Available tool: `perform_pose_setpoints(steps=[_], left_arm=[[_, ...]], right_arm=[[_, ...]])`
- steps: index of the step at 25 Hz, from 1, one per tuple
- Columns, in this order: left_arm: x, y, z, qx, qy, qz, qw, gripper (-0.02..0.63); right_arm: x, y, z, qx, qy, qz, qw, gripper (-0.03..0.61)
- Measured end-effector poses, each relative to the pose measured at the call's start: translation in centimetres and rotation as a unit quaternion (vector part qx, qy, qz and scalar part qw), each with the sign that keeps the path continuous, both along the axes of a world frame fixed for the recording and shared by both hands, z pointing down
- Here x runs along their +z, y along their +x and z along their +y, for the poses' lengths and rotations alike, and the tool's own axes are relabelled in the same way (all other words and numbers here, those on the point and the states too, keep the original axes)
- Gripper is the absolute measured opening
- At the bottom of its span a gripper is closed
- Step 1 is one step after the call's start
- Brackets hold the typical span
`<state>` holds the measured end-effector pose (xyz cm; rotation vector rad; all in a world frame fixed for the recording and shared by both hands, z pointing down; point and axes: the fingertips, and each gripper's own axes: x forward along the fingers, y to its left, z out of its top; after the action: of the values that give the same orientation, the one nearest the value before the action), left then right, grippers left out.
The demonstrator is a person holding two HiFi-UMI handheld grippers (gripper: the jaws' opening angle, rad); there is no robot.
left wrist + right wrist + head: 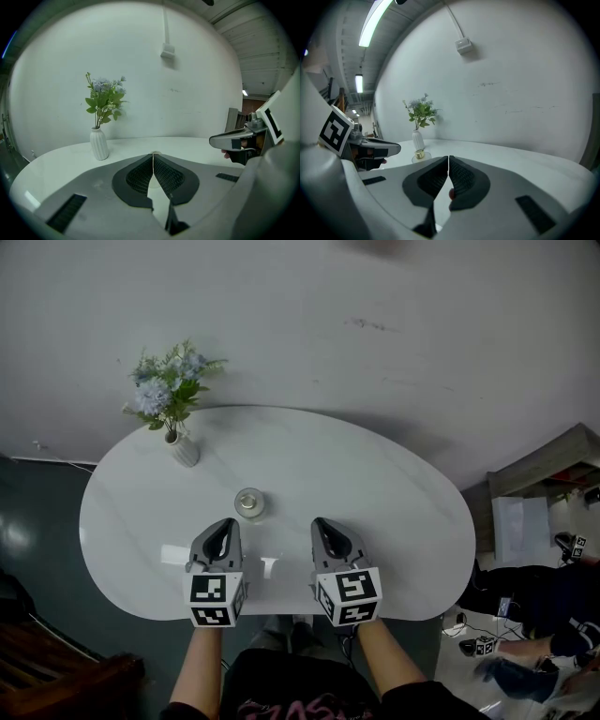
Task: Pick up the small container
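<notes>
The small container (249, 503), a squat round jar, stands upright near the middle of the white bench (394, 493). It is just ahead of the left tongs (224, 529) and a little to their right. The left tongs and the right tongs (324, 527) are both closed tip to tip with nothing in them. They must spread first, because pushed forward closed they would likely shove or tip the jar. A vase of flowers (184, 448) stands well apart at back left. The surface around the jar is bare, with the near edge below the tongs' bodies and a wall behind.
</notes>
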<state>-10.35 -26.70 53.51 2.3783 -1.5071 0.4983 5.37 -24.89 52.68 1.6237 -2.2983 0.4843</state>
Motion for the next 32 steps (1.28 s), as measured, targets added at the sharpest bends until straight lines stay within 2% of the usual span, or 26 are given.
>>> perform_pose_setpoints(steps=[12,13,15,18,21,32], left_arm=[[1.8,1.3,-1.7,0.034,-0.015,-0.006,0.9993,0.016],[1.9,1.4,-1.8,0.038,-0.016,-0.005,0.9991,0.033],[2.3,1.8,-2.0,0.046,-0.021,-0.003,0.9987,0.125],[2.6,2.1,-2.4,0.051,-0.024,-0.003,0.9984,0.153],[3.0,2.3,-2.7,0.055,-0.028,-0.003,0.9981,0.173],[3.9,2.9,-3.7,0.061,-0.037,-0.002,0.9975,0.176]], right_arm=[[1.8,-0.4,-1.4,0.003,-0.019,0.001,1.0,0.067],[1.9,-0.4,-1.4,0.003,-0.02,0.001,1.0,0.067],[2.0,-0.3,-1.5,0.004,-0.022,0.001,1.0,0.067],[2.3,-0.3,-1.8,0.005,-0.025,0.002,1.0,0.067],[2.7,-0.3,-1.9,0.007,-0.028,0.002,1.0,0.067],[3.6,0.1,-2.8,0.013,-0.039,0.003,0.999,0.067]])
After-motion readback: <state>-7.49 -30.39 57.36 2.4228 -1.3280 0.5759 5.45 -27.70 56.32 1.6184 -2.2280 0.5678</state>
